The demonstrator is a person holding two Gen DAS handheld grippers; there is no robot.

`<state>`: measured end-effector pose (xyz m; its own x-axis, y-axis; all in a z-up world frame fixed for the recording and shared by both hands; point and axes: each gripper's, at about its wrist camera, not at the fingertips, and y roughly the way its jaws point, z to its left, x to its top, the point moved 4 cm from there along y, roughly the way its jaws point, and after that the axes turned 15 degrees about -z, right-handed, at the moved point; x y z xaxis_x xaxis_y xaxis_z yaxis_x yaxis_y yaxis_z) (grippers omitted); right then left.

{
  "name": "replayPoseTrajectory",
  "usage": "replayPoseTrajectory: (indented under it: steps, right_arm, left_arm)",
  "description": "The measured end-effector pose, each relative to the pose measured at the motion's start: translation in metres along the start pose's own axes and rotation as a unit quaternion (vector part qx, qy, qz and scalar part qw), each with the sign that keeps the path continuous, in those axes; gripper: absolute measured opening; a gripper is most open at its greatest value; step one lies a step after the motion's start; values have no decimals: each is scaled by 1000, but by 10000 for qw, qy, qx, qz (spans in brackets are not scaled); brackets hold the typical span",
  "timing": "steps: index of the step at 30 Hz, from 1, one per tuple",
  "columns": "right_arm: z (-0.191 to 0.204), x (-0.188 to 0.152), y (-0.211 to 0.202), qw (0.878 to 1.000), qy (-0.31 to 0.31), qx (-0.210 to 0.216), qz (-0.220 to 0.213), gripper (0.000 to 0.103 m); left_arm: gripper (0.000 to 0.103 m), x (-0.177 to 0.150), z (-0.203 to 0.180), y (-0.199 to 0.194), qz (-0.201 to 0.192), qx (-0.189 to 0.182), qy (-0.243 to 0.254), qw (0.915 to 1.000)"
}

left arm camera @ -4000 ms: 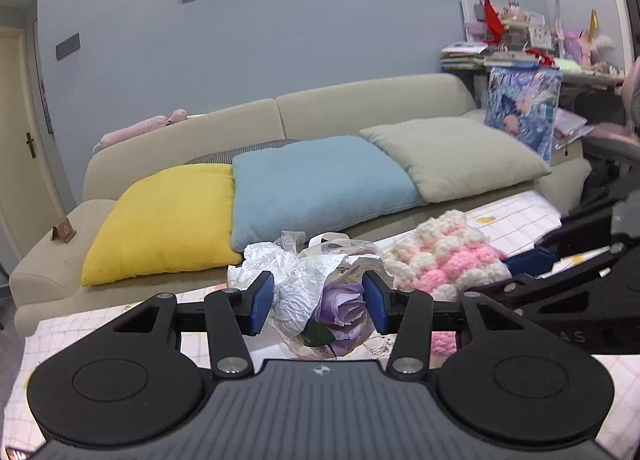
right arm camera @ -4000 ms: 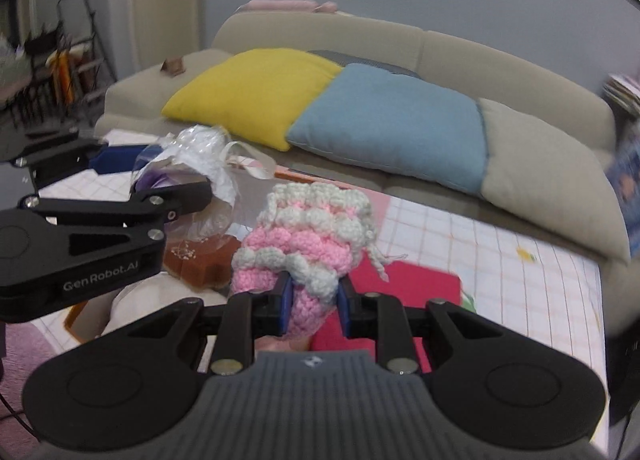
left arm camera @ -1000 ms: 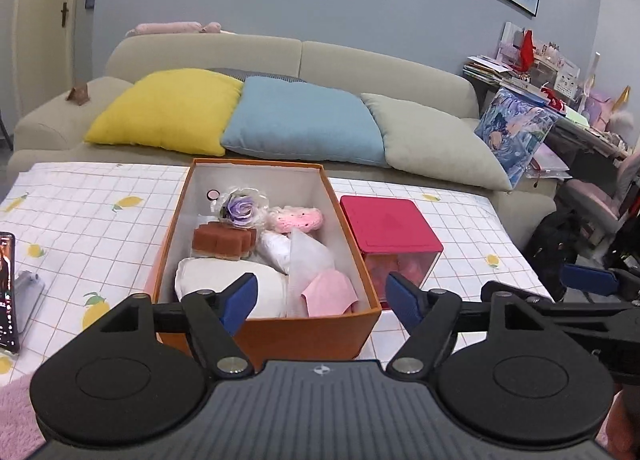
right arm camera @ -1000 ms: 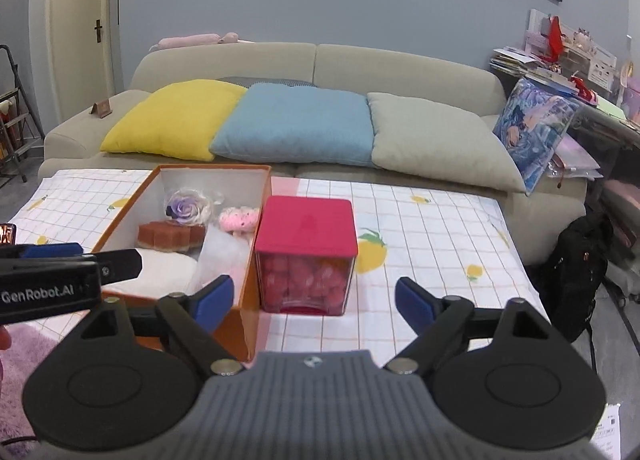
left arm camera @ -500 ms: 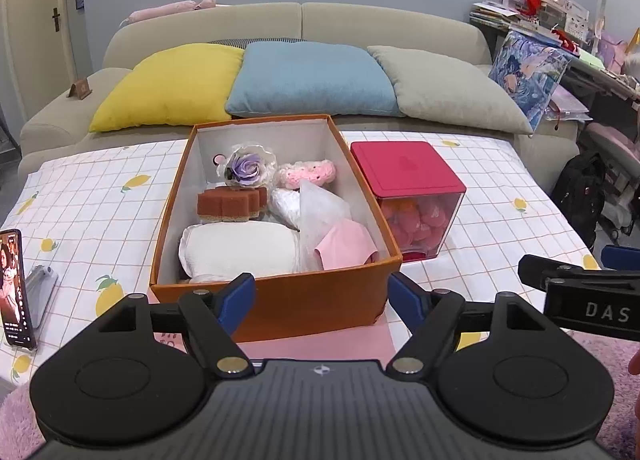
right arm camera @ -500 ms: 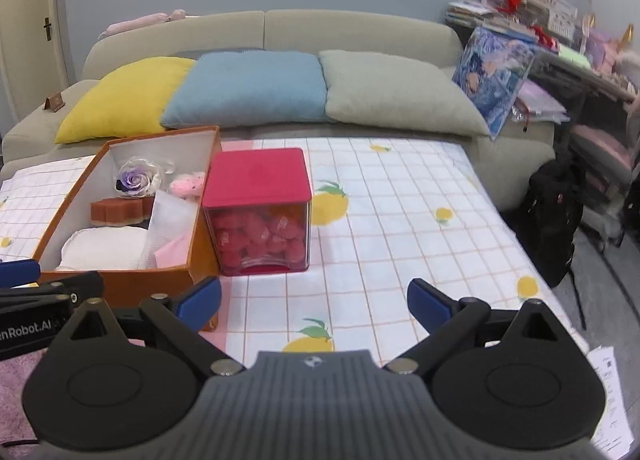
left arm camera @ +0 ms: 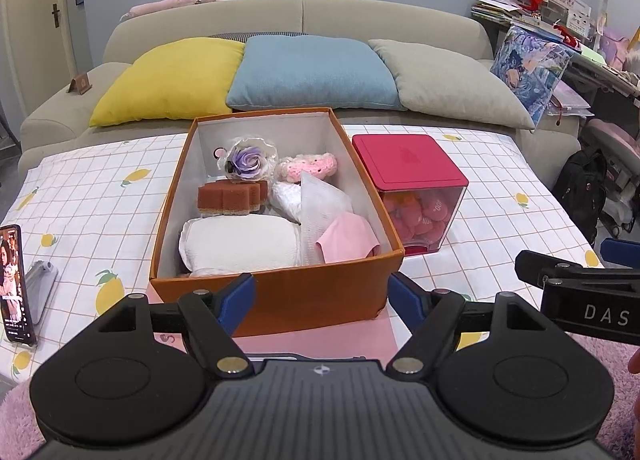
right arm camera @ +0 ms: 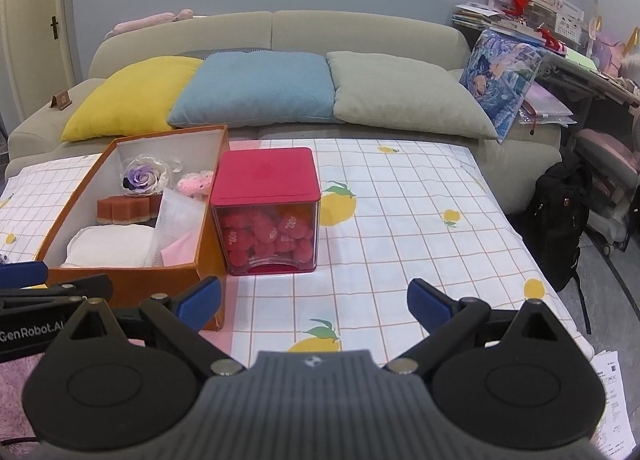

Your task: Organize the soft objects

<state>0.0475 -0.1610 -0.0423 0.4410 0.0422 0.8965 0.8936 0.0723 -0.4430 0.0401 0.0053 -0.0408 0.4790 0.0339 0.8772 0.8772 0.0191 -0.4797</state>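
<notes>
An orange box [left arm camera: 280, 300] stands on the table and holds soft things: a purple flower in clear wrap [left arm camera: 249, 159], a pink and white knitted piece [left arm camera: 308, 165], a brown sponge [left arm camera: 231, 197], a white pad [left arm camera: 240, 246], a white mesh piece [left arm camera: 324, 203] and a pink cloth [left arm camera: 346, 240]. The box also shows in the right wrist view [right arm camera: 132, 284]. My left gripper [left arm camera: 322, 302] is open and empty, just in front of the box. My right gripper [right arm camera: 314, 302] is open and empty, over the table to the right of the box.
A clear cube with a red lid [left arm camera: 408, 163], full of red pieces, stands right of the box. A phone on a stand [left arm camera: 14, 284] is at the table's left edge. A sofa with yellow [left arm camera: 168, 79], blue and grey cushions lies behind. A black backpack [right arm camera: 558, 219] stands right.
Four seconds ago the right gripper held the knitted piece and the left was around the wrapped flower; both now lie in the box. Both grippers are open and have drawn back low toward the near edge.
</notes>
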Motion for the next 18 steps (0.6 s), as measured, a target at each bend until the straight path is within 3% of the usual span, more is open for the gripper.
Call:
replayPoseTrajectory:
  steps: [18]
  right_arm:
    - [4,1,0,9999,-140,8,-41,97]
  left_arm:
    - [88,2,1,1,-40,-50,30,10000]
